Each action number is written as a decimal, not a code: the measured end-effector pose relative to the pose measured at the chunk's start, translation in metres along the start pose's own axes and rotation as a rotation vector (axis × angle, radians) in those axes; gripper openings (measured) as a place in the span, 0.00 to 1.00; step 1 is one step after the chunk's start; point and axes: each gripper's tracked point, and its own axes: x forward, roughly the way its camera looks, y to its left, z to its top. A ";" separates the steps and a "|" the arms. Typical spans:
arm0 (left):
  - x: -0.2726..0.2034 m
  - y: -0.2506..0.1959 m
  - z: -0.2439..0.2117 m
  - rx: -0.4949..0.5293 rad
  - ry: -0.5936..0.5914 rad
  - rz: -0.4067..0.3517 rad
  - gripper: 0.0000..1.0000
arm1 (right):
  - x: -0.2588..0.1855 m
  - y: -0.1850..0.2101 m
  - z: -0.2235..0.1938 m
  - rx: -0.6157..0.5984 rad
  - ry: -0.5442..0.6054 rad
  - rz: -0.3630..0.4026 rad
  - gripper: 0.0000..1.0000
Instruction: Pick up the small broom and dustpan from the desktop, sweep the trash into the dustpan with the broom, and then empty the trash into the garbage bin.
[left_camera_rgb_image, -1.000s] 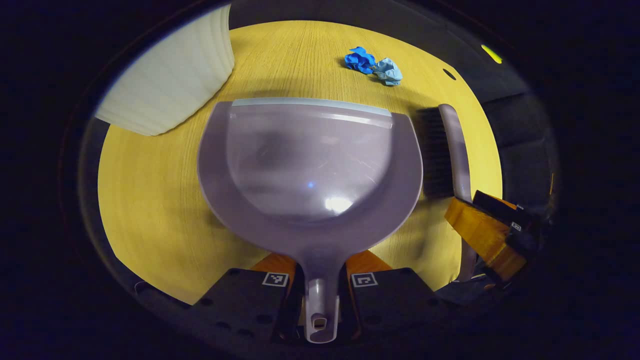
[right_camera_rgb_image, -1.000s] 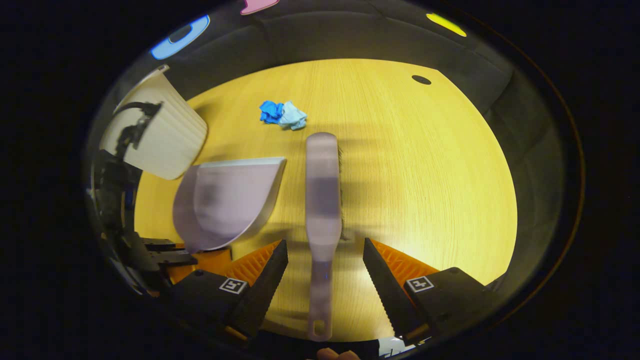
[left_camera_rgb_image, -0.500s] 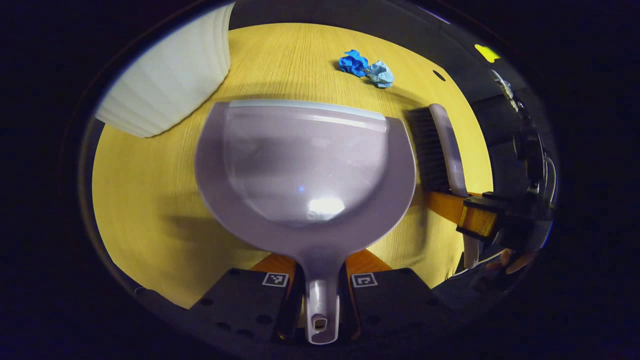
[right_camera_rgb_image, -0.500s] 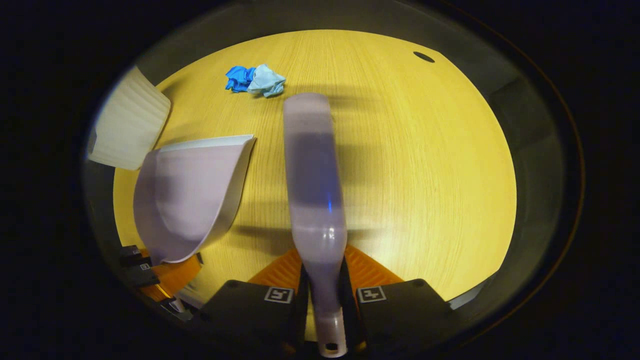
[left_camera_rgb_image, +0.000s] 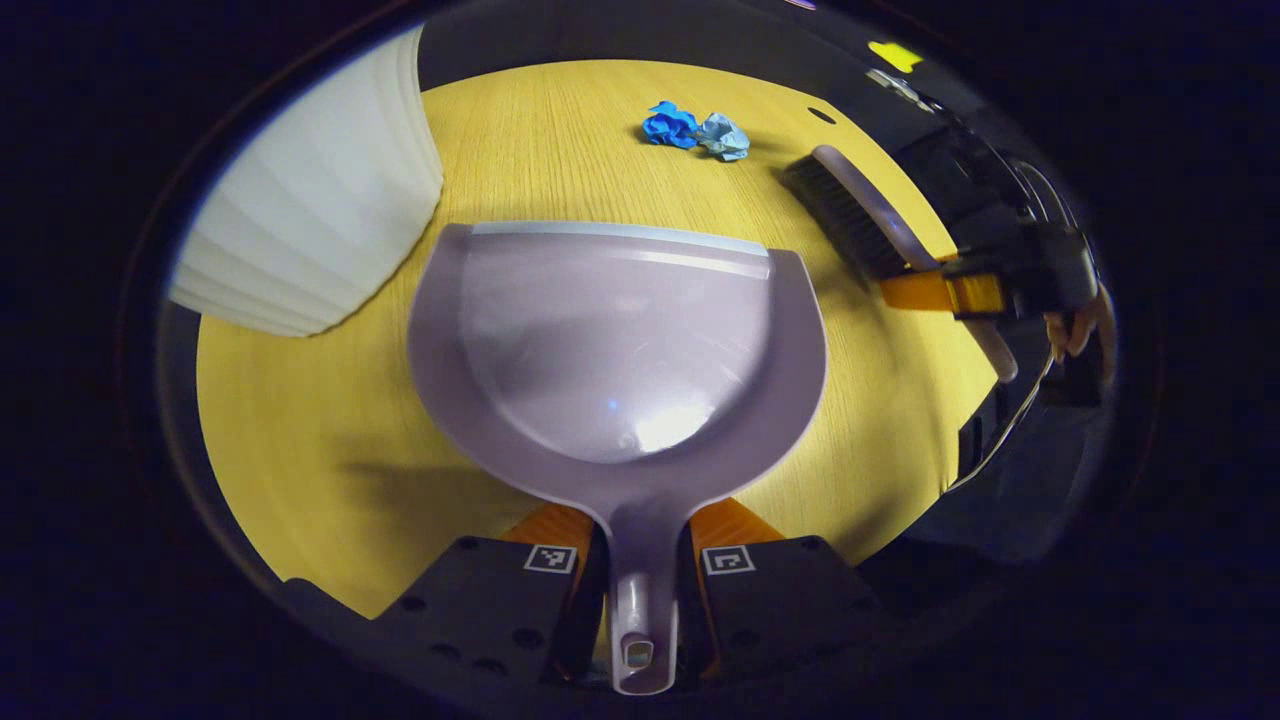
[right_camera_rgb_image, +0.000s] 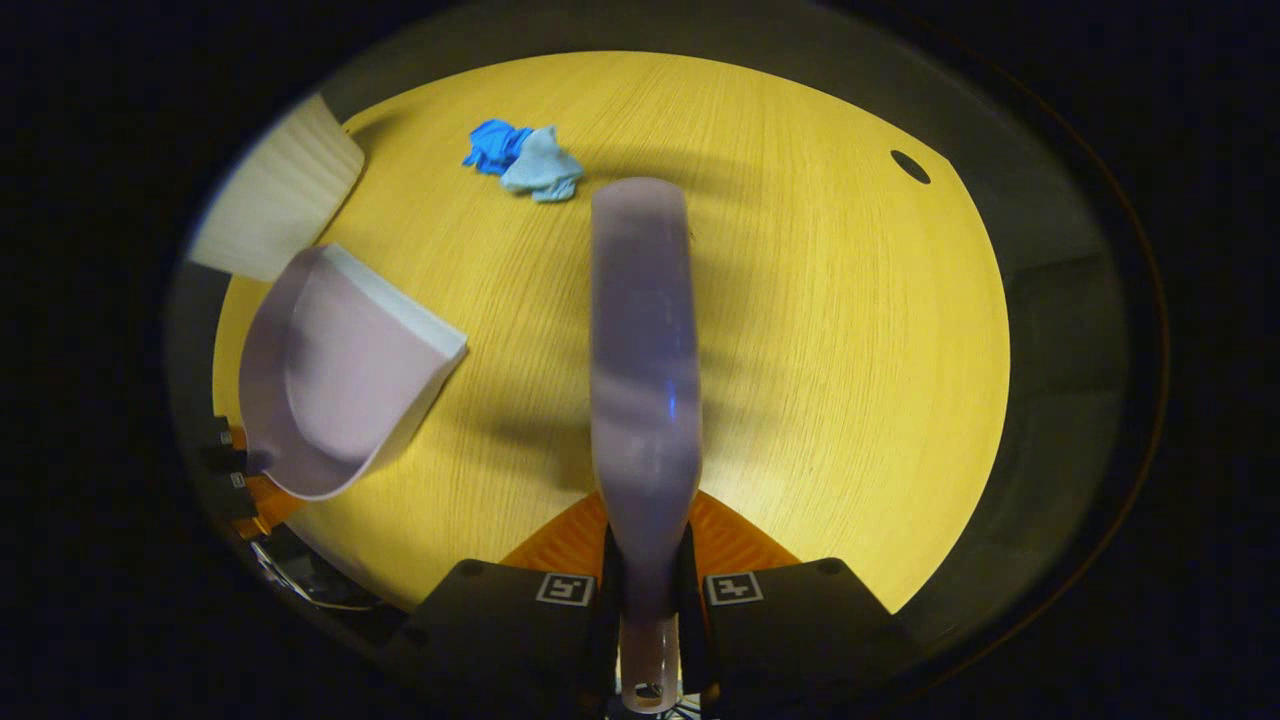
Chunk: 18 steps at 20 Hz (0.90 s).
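Dustpan (left_camera_rgb_image: 615, 345) is seen in the left gripper view clamped by its handle in the closed left claw (left_camera_rgb_image: 640, 600), above the table (left_camera_rgb_image: 300, 420) beside the white garbage bin (left_camera_rgb_image: 300, 220), while the broom (left_camera_rgb_image: 860, 215), flat beside the pan a second ago, is now raised and angled toward the blue trash (left_camera_rgb_image: 695, 130). In the right gripper view the right claw (right_camera_rgb_image: 648, 600), open a second ago, is closed on the broom handle, so both pickups are judged complete and sweeping pending; bristles are visible from the left gripper view, the broom's back from the right.
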 end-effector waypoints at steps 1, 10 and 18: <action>-0.002 0.005 0.001 0.024 0.015 0.006 0.29 | 0.000 -0.008 0.018 -0.017 -0.021 -0.027 0.26; -0.007 0.035 0.044 0.216 0.142 0.052 0.29 | 0.015 -0.044 0.155 -0.298 -0.051 -0.144 0.26; -0.005 0.049 0.070 0.315 0.193 0.097 0.29 | 0.032 -0.006 0.128 -0.597 0.060 -0.133 0.25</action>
